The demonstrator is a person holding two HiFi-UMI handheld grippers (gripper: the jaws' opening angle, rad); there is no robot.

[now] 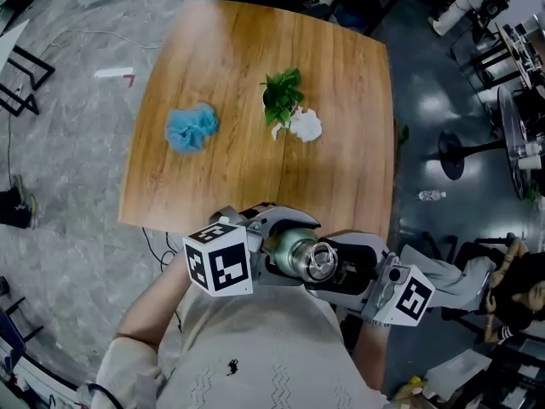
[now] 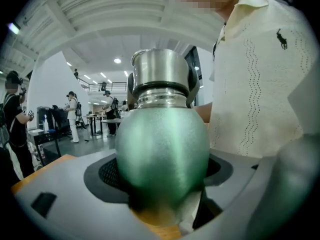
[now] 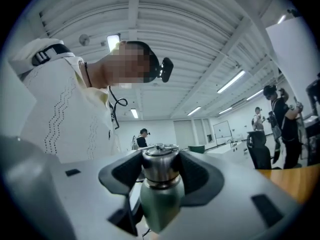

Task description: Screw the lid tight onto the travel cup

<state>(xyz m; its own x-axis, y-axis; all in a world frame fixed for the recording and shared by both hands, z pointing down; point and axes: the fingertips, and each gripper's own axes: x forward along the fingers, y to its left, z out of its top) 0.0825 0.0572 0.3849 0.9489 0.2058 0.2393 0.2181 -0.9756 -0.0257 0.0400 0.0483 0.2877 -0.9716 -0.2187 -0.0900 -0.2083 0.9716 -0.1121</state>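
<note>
A green travel cup (image 1: 285,254) with a steel lid (image 1: 320,262) is held lying sideways in the air close to my chest, over the table's near edge. My left gripper (image 1: 279,244) is shut on the cup's green body (image 2: 162,154), with the lid (image 2: 160,71) pointing away from it. My right gripper (image 1: 339,268) is shut on the steel lid (image 3: 160,166); the green body (image 3: 160,204) shows below its jaws. In both gripper views the pads press against the cup on either side.
On the wooden table (image 1: 341,169) lie a blue cloth (image 1: 190,129), a green leafy sprig (image 1: 282,94) and a white crumpled piece (image 1: 306,125). To the right, a chair base (image 1: 456,156) and a seated person (image 1: 511,288) are on the floor.
</note>
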